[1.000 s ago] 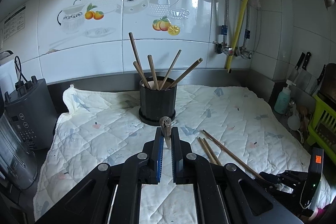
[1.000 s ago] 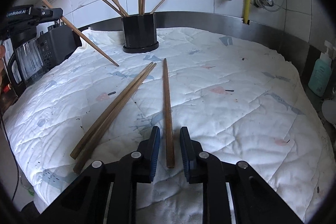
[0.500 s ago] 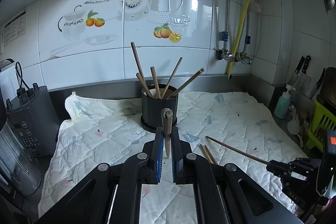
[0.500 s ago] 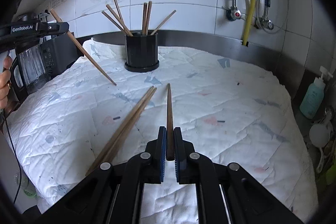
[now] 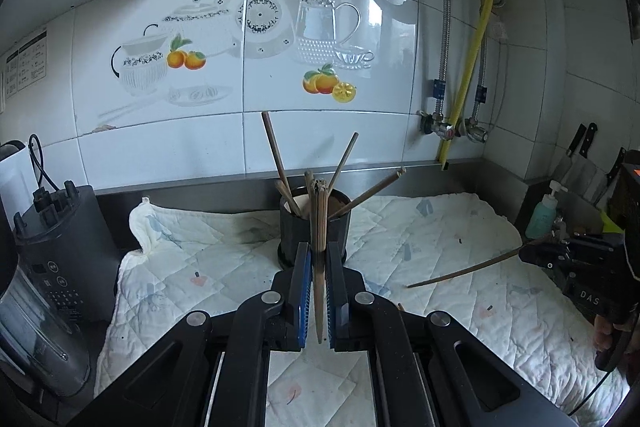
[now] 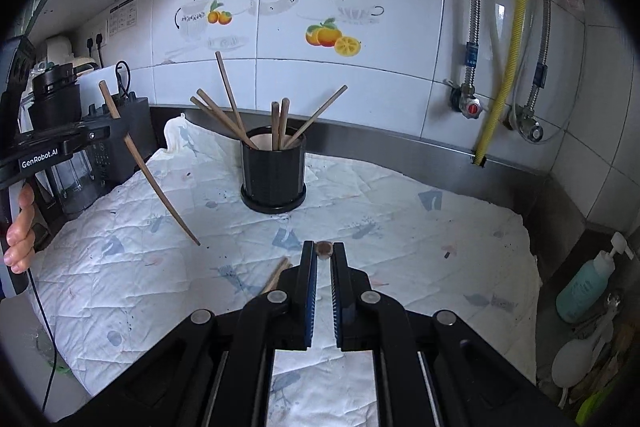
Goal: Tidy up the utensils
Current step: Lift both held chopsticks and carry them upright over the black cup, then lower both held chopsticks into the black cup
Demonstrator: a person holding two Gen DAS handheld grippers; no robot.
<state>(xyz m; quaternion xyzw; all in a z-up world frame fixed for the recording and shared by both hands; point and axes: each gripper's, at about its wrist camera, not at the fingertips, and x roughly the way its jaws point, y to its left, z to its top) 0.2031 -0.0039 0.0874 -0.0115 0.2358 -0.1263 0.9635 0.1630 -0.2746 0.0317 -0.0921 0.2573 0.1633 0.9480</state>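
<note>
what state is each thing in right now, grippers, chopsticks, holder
left gripper: shut on a chopstick
right gripper: shut on a chopstick, off the cloth
holder: upright, several chopsticks inside
loose chopsticks: lying on cloth

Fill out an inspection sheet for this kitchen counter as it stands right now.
Surface: white quilted cloth spread over the counter.
Job's things: black round utensil holder with several brown wooden chopsticks standing in it; two loose chopsticks lying on the cloth.
Clutter: teal pump bottle at the right edge.
Grippers: left gripper shut on a wooden chopstick; right gripper shut on another chopstick, seen end-on.
Cables: black cord hanging below the person's hand.
Surroundings: dark blender at left; yellow hose and metal pipes on the tiled wall; knives at right.
</note>
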